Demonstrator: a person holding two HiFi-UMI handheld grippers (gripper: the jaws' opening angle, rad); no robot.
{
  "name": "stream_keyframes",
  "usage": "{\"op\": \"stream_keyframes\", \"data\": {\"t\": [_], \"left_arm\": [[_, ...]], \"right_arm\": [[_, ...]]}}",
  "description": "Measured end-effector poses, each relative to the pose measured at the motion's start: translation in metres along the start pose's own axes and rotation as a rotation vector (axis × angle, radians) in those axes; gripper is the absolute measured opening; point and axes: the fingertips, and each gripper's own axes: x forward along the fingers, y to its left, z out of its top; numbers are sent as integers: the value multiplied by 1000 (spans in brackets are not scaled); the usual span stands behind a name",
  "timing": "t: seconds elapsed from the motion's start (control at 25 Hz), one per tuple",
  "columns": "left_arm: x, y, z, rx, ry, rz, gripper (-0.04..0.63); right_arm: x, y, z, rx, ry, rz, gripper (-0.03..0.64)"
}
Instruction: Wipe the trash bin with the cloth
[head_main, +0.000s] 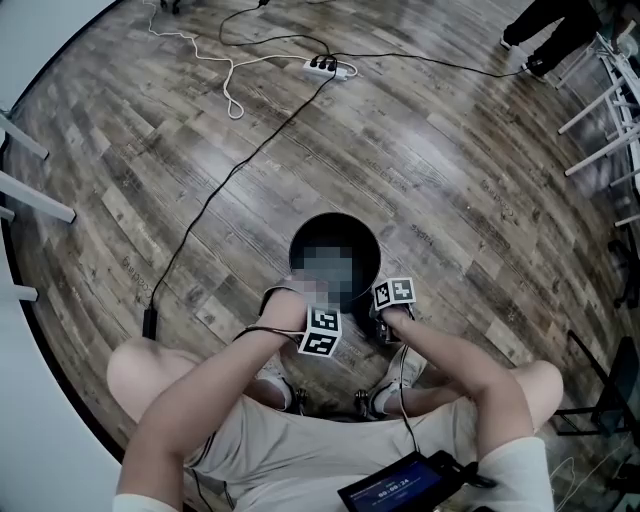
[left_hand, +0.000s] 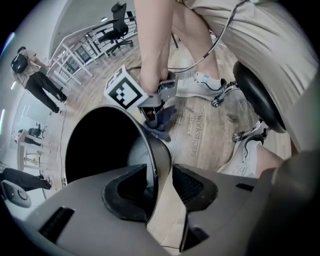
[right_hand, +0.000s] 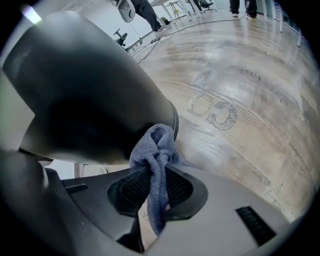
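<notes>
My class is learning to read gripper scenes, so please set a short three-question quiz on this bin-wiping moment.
1. True or false: the right gripper is clamped on the cloth.
2. What stands between the open jaws of the left gripper? A) a cable B) the rim of the trash bin C) a shoe
3. Fill in: the trash bin stands on a ____ floor.
Key: 1 true; 2 B; 3 wooden.
</notes>
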Motion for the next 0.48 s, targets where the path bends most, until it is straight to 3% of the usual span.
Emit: {"op": "stream_keyframes", "data": {"t": [0.2,0.48], "left_arm": [[2,11,-29,-2,32,15,160],[4,14,-34,36,63,32,132]], "right_arm": [[-52,30,1,21,11,58,60],[-117,93,-9,8,-43,160,60]]}}
